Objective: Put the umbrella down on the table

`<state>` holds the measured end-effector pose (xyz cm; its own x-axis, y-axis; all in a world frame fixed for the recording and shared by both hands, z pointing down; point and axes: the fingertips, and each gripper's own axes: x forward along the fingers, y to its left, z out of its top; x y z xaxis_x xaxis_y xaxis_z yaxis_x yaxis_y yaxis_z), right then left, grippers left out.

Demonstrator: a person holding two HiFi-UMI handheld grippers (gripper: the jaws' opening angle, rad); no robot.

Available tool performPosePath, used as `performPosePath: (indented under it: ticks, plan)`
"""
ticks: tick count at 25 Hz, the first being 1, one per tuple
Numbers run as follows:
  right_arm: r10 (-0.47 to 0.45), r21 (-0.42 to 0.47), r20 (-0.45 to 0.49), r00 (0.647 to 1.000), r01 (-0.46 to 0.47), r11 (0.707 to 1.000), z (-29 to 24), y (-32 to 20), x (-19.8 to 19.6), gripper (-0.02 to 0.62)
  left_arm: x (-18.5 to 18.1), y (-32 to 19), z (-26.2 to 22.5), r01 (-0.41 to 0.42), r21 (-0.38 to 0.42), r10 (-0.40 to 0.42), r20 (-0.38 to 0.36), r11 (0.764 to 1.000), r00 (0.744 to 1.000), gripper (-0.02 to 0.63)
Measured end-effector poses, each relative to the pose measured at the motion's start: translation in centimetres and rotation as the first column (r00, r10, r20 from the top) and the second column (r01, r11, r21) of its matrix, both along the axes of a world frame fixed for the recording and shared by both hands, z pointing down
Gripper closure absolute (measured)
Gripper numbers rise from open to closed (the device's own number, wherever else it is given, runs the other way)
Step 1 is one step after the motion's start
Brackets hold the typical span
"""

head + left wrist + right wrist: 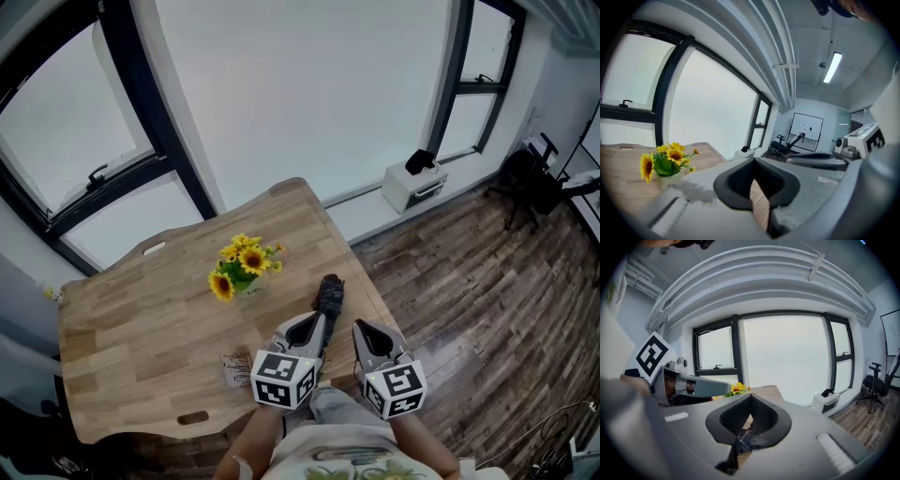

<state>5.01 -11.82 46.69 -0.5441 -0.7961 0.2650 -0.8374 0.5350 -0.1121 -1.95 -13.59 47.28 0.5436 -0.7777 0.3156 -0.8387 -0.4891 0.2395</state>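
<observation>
The folded dark umbrella (329, 294) lies on the wooden table (141, 319) near its right edge, just right of the sunflower vase (242, 267). My left gripper (317, 324) hovers right behind the umbrella's near end, jaws shut with nothing between them (757, 190); only table wood shows through the slit. My right gripper (362, 329) is beside it, over the table's right edge, jaws closed together (740, 437). Through its notch a bit of the plaid umbrella (746, 440) shows below. I see no contact between either gripper and the umbrella.
A small printed card (234, 368) lies on the table by the left gripper. Beyond the table stand large windows, a white unit (412, 184) on the floor and a black chair (525, 187). Wood floor runs to the right.
</observation>
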Motion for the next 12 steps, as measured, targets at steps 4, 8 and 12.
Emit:
performPosePath:
  ticks: [4,8,12]
  plan:
    - [-0.009,0.006,-0.002,1.0,0.009,1.0,-0.3,0.7,-0.1,0.597,0.1,0.8,-0.1,-0.001,0.002,0.001,0.005,1.0,1.0,0.601]
    - [-0.016,0.003,-0.003,1.0,0.016,1.0,-0.2,1.2,-0.2,0.597,0.2,1.3,0.0,-0.002,0.003,0.002,0.006,1.0,1.0,0.601]
    - [-0.019,-0.006,-0.008,1.0,0.019,1.0,-0.1,1.8,-0.1,0.597,0.4,1.9,0.0,-0.008,0.001,0.008,0.008,1.0,1.0,0.601]
